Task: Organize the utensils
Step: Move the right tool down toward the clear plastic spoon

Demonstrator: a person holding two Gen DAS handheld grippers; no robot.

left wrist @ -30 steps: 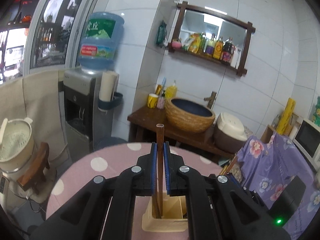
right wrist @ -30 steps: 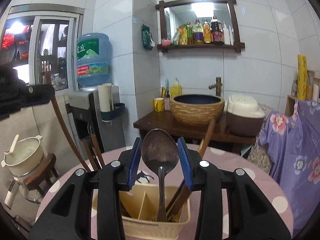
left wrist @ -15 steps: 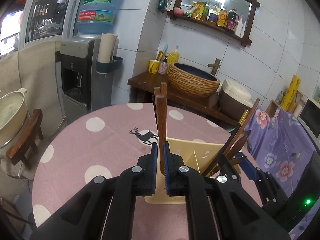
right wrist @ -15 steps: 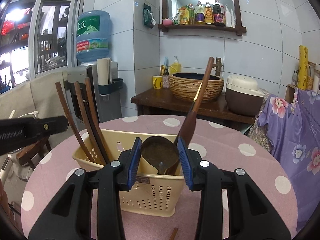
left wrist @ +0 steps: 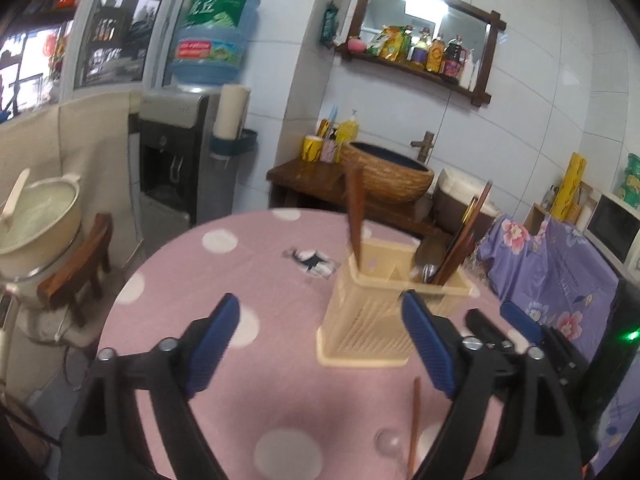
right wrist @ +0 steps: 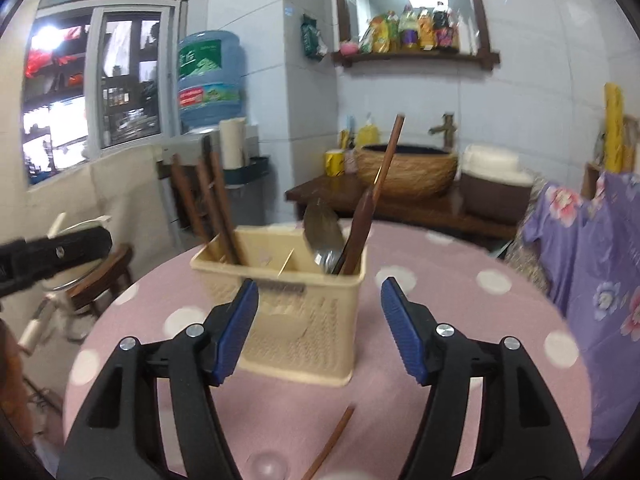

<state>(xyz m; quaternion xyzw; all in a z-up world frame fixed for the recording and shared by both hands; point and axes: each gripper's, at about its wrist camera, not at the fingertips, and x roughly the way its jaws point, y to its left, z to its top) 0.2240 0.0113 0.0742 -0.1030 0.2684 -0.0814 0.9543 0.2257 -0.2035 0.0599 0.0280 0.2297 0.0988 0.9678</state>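
A beige plastic utensil basket [left wrist: 368, 316] [right wrist: 304, 320] stands on the pink polka-dot round table [left wrist: 240, 392] [right wrist: 480, 320]. Brown chopsticks [left wrist: 354, 216] [right wrist: 218, 216] stand in its left compartment. A metal spoon [right wrist: 322, 236] and a wooden ladle [right wrist: 370, 204] [left wrist: 460, 240] stand in the right compartment. One loose chopstick [left wrist: 414, 424] [right wrist: 330, 442] lies on the table in front of the basket. My left gripper [left wrist: 320, 344] is open and empty, in front of the basket. My right gripper [right wrist: 318, 328] is open and empty, in front of the basket.
A water dispenser [left wrist: 180, 152] stands left beyond the table. A wooden counter with a woven basin [left wrist: 386, 172] and a rice cooker [right wrist: 496, 184] is behind. A pot on a stool [left wrist: 36, 220] is left. A purple floral cloth [right wrist: 592, 264] is right.
Both grippers opened and pulled back from the basket. The left let go of the chopsticks in the left compartment. The right let go of the spoon in the right compartment.
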